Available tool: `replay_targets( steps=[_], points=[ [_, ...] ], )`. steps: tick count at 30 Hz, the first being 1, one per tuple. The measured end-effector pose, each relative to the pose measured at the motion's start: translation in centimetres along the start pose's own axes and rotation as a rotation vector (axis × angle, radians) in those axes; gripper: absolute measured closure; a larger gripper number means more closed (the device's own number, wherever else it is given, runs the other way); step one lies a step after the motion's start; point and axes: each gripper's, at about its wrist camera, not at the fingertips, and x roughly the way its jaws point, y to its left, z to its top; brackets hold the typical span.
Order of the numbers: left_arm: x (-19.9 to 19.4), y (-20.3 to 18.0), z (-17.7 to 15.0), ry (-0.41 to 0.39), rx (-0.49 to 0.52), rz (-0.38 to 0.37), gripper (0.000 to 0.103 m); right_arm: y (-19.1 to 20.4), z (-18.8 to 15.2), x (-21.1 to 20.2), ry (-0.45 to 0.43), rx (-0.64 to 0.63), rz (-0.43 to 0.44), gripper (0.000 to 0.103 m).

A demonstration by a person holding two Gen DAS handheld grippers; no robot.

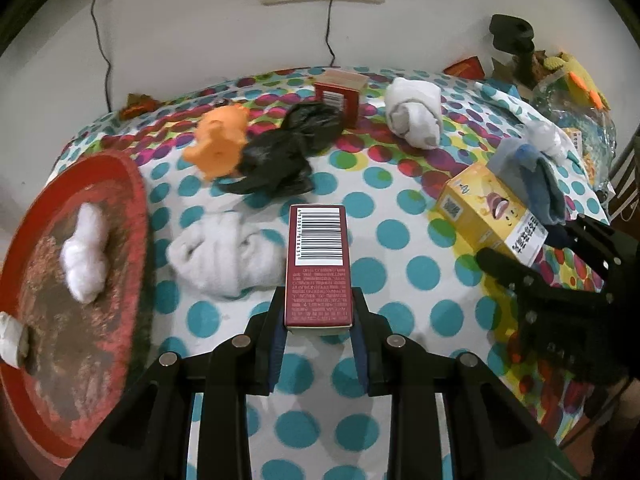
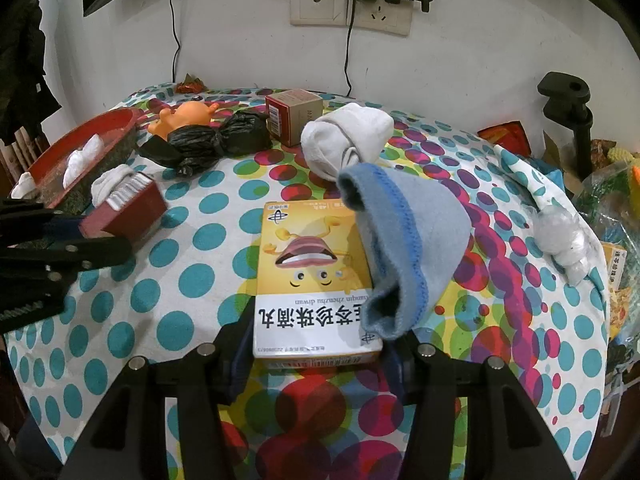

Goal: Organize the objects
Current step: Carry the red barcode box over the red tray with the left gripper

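Note:
My left gripper (image 1: 319,320) is shut on a narrow dark red box (image 1: 318,264) with a barcode, held above the spotted tablecloth (image 1: 392,200). From the right wrist view that box (image 2: 124,212) and the left gripper (image 2: 80,234) show at the left edge. A flat yellow box (image 2: 308,264) sits between the pads of my right gripper (image 2: 318,356), which press its sides. A light blue sock (image 2: 412,240) drapes over its right half. In the left wrist view the yellow box (image 1: 484,216) is at the right, in the right gripper (image 1: 532,240).
A red tray (image 1: 132,200) at the left holds a white sock (image 1: 86,254). Another white sock (image 1: 224,256) lies beside it. Further back are an orange toy (image 1: 218,142), a black bag (image 1: 288,148), a small red box (image 1: 338,94) and a rolled white sock (image 1: 414,114). Clutter fills the right edge.

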Motion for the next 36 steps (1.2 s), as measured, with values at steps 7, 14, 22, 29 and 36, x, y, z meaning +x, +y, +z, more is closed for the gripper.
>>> replay_targets(
  steps=[7,14,22,29,36],
  points=[
    [-2.0,1.9,-0.8,-0.01,-0.01,0.0,0.077,0.1,0.0,0.0,0.0,-0.001,-0.001,0.049],
    [-5.2,3.0,-1.5,-0.049,-0.02,-0.031,0.077,0.1,0.0,-0.1,0.0,-0.005,-0.007,0.049],
    [-7.0,6.4,-1.7,-0.074,-0.071,0.03,0.077,0.4,0.0,-0.2,-0.003,-0.017,-0.024,0.049],
    [-6.6,11.8,-2.6,-0.053,-0.163,0.12,0.077,0.7,0.0,-0.2,-0.005,-0.027,-0.037,0.049],
    [-5.5,17.5,-4.1,-0.011,-0.279,0.183,0.077,0.7,0.1,-0.2,-0.004,-0.025,-0.035,0.049]
  ],
)
